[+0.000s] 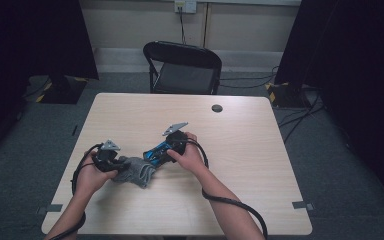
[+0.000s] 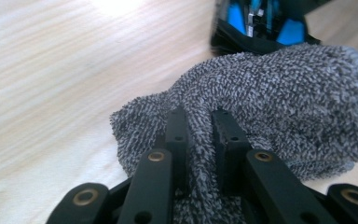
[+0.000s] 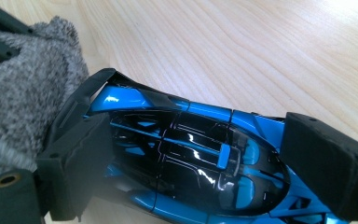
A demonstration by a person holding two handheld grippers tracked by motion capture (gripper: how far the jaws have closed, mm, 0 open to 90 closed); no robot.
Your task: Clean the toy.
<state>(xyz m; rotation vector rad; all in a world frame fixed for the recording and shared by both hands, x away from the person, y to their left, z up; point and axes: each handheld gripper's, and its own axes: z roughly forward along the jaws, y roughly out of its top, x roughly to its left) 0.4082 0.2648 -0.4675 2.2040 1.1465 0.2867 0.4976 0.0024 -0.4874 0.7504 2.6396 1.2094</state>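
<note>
- High view: on the wooden counter (image 1: 240,150), the left hand-held gripper (image 1: 122,162) and right hand-held gripper (image 1: 152,156) meet over a grey cloth (image 1: 137,171) and a blue toy car (image 1: 156,151), both near the front-left of the counter.
- Left gripper view: the left one is clenched on a fold of the terry cloth (image 2: 279,107); the nap bulges between the jaws.
- Right gripper view: the right one grasps the blue-and-black model sports car (image 3: 191,158) across its body; the cloth touches its tail.
- Risks, as I judge them: the glossy shell may twist or slip under rubbing pressure; a thin pinch of cloth may pull free; the cloth could snag the rear wing.
</note>
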